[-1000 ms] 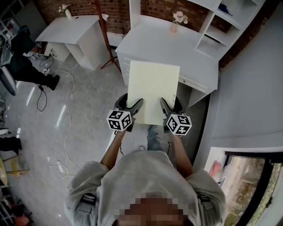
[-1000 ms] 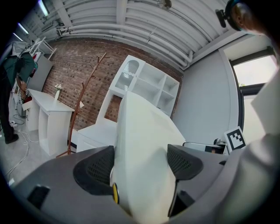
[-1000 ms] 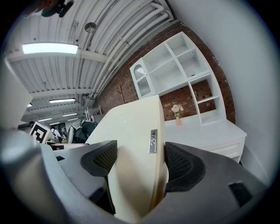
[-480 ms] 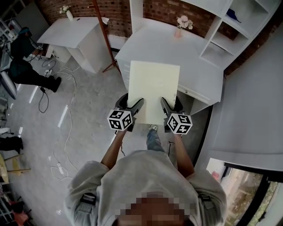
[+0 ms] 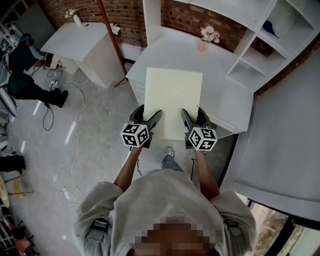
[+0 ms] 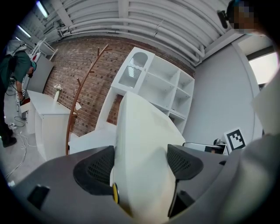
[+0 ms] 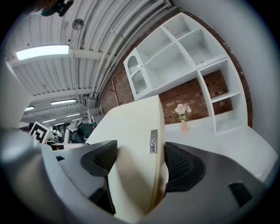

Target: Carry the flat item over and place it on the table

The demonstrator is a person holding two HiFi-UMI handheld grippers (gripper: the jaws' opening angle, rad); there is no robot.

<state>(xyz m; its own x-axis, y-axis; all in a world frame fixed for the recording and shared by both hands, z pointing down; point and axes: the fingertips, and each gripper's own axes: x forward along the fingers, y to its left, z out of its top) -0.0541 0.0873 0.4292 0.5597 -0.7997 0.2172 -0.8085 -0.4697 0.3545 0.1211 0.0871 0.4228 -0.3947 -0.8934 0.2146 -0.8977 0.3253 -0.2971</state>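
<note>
You hold the flat cream panel [image 5: 173, 100] level w/ both claws: left gripper [image 5: 148, 117] and right gripper [image 5: 194, 117] are each clamped on its near edge, one per corner. From the head view, the panel sits over the near part of the white table [image 5: 227, 95]. A flower vase [image 5: 204, 40] stands at the table's far side, near the brick wall [image 5: 175, 12].

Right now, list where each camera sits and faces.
Head view: on the head, looking steeply down at the cream board and white table; forearms, left claw, right claw show.
Left gripper view: on the left claw, facing shelves; own jaws show.
Right gripper view: on the right claw, facing a flower vase; own jaws show.
All share the board.
</note>
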